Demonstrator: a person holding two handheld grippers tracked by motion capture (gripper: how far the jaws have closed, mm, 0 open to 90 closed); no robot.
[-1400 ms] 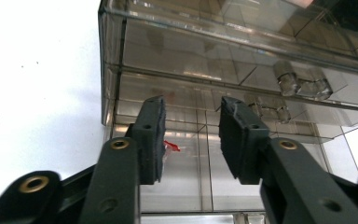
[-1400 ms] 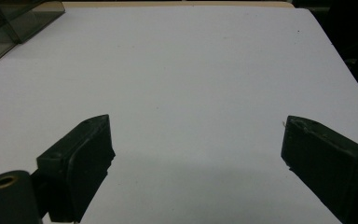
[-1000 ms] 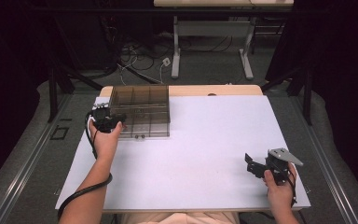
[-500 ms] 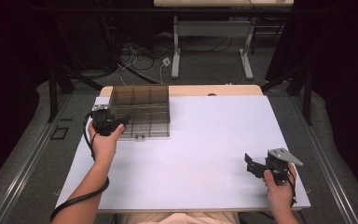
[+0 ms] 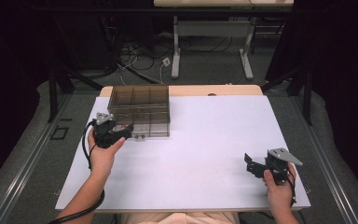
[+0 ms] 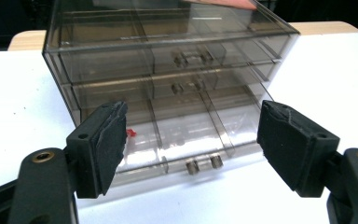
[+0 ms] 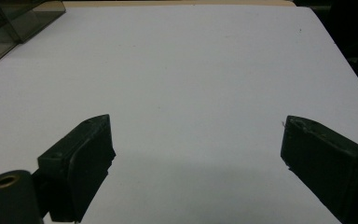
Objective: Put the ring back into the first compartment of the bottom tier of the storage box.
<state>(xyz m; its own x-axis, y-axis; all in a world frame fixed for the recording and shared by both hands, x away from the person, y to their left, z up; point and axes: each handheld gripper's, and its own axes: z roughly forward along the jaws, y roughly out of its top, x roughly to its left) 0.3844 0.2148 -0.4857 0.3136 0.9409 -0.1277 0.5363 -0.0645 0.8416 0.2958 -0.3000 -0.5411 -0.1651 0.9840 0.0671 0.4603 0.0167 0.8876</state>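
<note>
— Drawers first: where is that cabinet sitting, and what are you doing at it?

— I'm holding my left claw (image 6: 191,140) just in front of the smoky clear drawer cabinet (image 5: 140,109), which is standing at the far left of the white desk (image 5: 200,154). Its jaws are standing wide apart, framing the bottom drawer (image 6: 177,140), which is sticking out towards me while the two above are sitting flush.

— Anything changing over the last second?

— Only my left hand (image 5: 101,156). It's sliding back towards me and a little to the left along the cabinet's front. Compared with a second ago the claw is sitting lower on the desk, near the front left corner. The cabinet itself isn't shifting.

— And the other side?

— I'm keeping my right claw (image 7: 196,158) parked near the right front edge, jaws also wide apart over bare desk, nothing between them.

— So what does that mean?

— I'm judging that I'm lining up on the bottom drawer's twin knobs (image 6: 204,164). Something small and red (image 6: 130,133) is lying inside at the left; I can't tell what.
</note>
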